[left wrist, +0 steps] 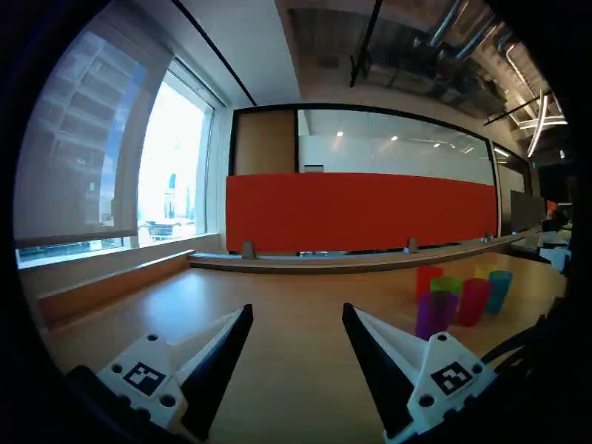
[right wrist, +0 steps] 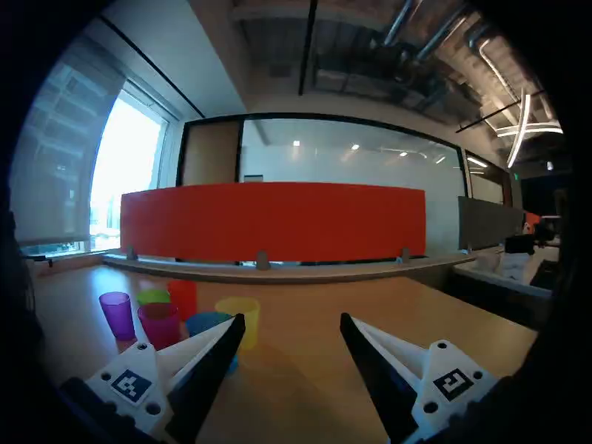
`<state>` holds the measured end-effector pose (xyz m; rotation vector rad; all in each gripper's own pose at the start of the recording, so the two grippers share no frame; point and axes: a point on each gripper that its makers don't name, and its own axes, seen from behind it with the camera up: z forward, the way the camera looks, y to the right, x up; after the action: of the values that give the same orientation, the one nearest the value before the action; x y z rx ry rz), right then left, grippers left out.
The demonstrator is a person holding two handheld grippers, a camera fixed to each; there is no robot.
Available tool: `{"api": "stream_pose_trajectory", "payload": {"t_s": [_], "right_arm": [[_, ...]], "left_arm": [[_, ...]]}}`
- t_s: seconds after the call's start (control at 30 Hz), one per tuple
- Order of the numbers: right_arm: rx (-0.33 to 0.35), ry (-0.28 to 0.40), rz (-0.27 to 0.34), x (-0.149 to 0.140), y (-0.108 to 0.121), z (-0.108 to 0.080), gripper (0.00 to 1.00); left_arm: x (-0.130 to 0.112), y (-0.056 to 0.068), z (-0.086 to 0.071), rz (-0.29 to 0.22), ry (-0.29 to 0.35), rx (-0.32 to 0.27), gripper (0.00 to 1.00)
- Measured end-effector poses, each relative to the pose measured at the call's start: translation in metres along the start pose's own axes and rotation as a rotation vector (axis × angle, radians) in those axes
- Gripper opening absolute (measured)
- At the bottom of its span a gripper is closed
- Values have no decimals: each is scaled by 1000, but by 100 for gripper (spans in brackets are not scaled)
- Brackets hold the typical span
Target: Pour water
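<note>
Left gripper view first, and the big wooden table (left wrist: 296, 348) runs wide across the lower half, pale and glossy. Behind it a long red partition (left wrist: 355, 211) spans the far edge, with a glass wall above. Bright window (left wrist: 174, 177) off to the side of that, daylight pouring in.

Now the left gripper (left wrist: 297, 307): fingers spread wide apart, nothing between them, hovering above the tabletop. Over in the right gripper view, the right gripper (right wrist: 292, 317) shows the same picture: jaws well open, nothing in its hold, bare wood in the gap.

And the cups! A tight cluster of six coloured plastic tumblers stands upright on the table. From the left gripper's side they sit off beyond its right finger, well apart from it. The purple cup (left wrist: 434, 312) is nearest, the magenta cup (left wrist: 473, 300) just beside it and the teal cup (left wrist: 499, 288) next along. The green cup (left wrist: 446, 283), orange cup (left wrist: 428, 279) and yellow cup (left wrist: 485, 270) stand in the row behind.

From the right gripper's side the same bunch sits close by its left finger. The teal one is partly hidden behind that finger, and the yellow one stands right at its tip. Whether any cup holds water, I cannot tell.
</note>
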<state>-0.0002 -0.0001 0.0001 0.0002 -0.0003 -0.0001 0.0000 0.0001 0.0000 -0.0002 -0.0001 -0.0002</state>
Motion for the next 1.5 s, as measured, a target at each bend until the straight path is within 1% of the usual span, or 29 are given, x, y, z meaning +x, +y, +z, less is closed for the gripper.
{"api": "stream_pose_trajectory", "payload": {"t_s": [0.2, 0.4, 0.5, 0.7, 0.8, 0.9, 1.0, 1.1, 1.3, 1.5], "right_arm": [[7, -11, -6, -2, -2, 3, 100], [13, 2, -19, 13, -1, 5, 100], [23, 2, -20, 19, -1, 6, 100], [48, -1, -37, 33, -4, 7, 100], [55, 1, -50, 39, -4, 8, 100], [68, -6, -58, 40, -7, 8, 100], [92, -19, -70, 41, -12, 7, 100], [127, -37, -92, 41, -18, 6, 100], [205, -95, -145, 34, -27, 5, 100], [306, -144, -175, 33, -39, 1, 100]], "left_arm": [[-1, 3, 1, -8, -9, -13, 89], [16, 2, 4, -21, 11, -29, 89], [24, 4, 6, -7, 12, -44, 89], [34, 10, 10, 59, -1, -76, 89], [36, 16, 12, 69, -11, -98, 89], [37, 20, 15, 56, -21, -119, 89], [40, 24, 17, 37, -33, -144, 89], [41, 29, 20, 40, -48, -174, 89], [40, 39, 27, 92, -88, -232, 89], [39, 48, 35, 114, -123, -294, 89]]}}
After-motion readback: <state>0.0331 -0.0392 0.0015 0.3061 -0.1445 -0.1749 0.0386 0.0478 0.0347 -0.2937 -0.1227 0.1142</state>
